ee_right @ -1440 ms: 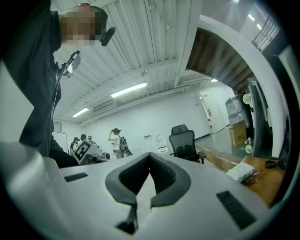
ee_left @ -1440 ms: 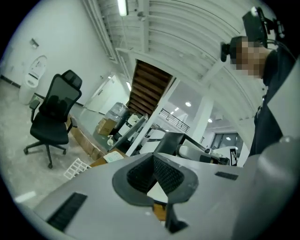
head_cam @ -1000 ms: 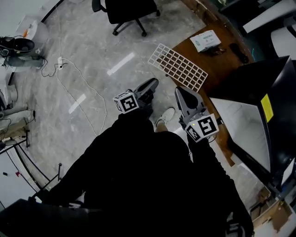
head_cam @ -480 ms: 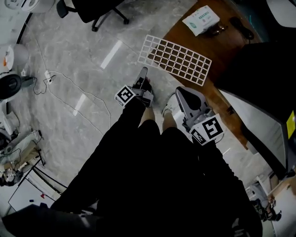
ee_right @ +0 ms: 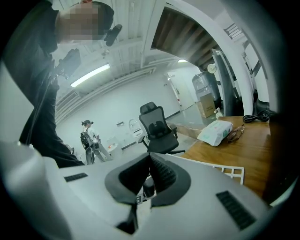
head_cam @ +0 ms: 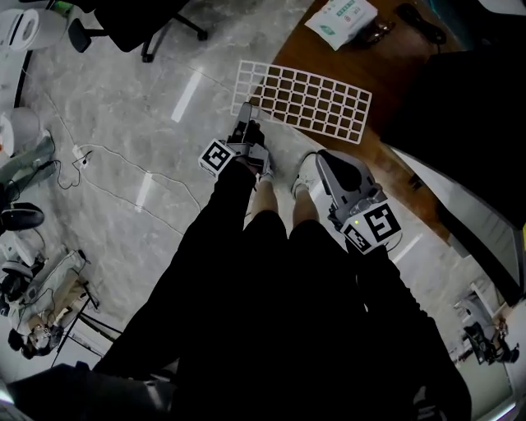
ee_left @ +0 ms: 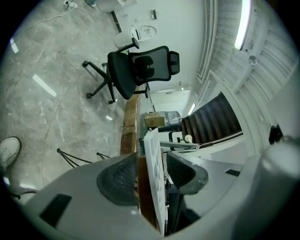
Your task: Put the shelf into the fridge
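The white grid shelf (head_cam: pixel 304 99) lies flat on the wooden table (head_cam: pixel 378 57), its left end hanging over the table's edge. My left gripper (head_cam: pixel 249 122) is at the shelf's near left corner. In the left gripper view the shelf (ee_left: pixel 154 187) shows edge-on between the jaws of the left gripper (ee_left: pixel 151 159), which have just been opening and stand apart from it on both sides. My right gripper (head_cam: pixel 322 158) hovers short of the shelf's near edge. It is shut and empty (ee_right: pixel 150 161), with a shelf corner (ee_right: pixel 232 172) ahead on the right.
A white tissue pack (head_cam: pixel 341 18) and a dark cable lie on the table behind the shelf. The dark fridge body (head_cam: pixel 468 107) fills the right side. A black office chair (ee_left: pixel 136 70) stands on the marble floor, and cables (head_cam: pixel 123 156) trail to the left. A person (ee_right: pixel 89 140) stands far off.
Both grippers have come down and forward towards the shelf. The left one has rolled onto its side and now straddles the shelf's corner with wider jaws. The right stays shut.
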The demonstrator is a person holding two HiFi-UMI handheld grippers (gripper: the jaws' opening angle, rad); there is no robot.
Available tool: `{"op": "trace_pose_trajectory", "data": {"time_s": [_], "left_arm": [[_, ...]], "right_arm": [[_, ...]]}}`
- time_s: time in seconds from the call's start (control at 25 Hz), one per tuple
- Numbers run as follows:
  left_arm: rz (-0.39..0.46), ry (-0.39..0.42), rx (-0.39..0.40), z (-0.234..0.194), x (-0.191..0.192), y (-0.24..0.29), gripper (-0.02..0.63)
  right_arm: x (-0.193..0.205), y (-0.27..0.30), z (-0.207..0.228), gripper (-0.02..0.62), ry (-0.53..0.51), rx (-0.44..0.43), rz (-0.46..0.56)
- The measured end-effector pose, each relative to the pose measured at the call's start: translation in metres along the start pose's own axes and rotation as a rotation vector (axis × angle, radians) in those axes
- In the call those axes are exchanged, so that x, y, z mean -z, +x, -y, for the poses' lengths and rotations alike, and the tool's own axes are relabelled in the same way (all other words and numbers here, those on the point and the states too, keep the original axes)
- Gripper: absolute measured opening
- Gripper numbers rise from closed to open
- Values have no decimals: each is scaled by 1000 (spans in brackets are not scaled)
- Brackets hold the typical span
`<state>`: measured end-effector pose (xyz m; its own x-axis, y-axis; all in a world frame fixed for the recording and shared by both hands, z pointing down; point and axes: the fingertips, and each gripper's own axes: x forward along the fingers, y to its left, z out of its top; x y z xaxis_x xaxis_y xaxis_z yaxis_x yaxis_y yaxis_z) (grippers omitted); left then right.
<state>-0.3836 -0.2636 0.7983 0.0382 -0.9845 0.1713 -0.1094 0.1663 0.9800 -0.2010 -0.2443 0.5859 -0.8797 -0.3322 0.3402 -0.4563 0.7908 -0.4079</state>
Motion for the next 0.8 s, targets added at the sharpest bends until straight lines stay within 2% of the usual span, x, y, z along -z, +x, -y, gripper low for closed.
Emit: {"op": "trace_pose_trajectory", "data": {"time_s": [0.04, 0.12, 0.16, 0.28, 0.48, 0.8], "left_arm": [[2, 0, -3, -1, 0, 1, 179], [8, -2, -17, -6, 0, 1, 62], [10, -1, -15, -4, -1, 1, 49], [9, -3, 40, 13, -1, 2, 40], [8, -50, 118, 44, -1, -5, 31], [33, -89, 184, 98, -18, -25, 41]], "right_arm": [[1, 0, 1, 6, 3, 4, -2], [4, 1, 4, 6, 6, 8, -6], [4, 1, 5, 6, 8, 10, -7], [4, 3, 7, 6, 19, 18, -11], [7, 0, 10, 6, 56, 24, -21], [3, -21, 9, 6, 128, 63, -9]]}}
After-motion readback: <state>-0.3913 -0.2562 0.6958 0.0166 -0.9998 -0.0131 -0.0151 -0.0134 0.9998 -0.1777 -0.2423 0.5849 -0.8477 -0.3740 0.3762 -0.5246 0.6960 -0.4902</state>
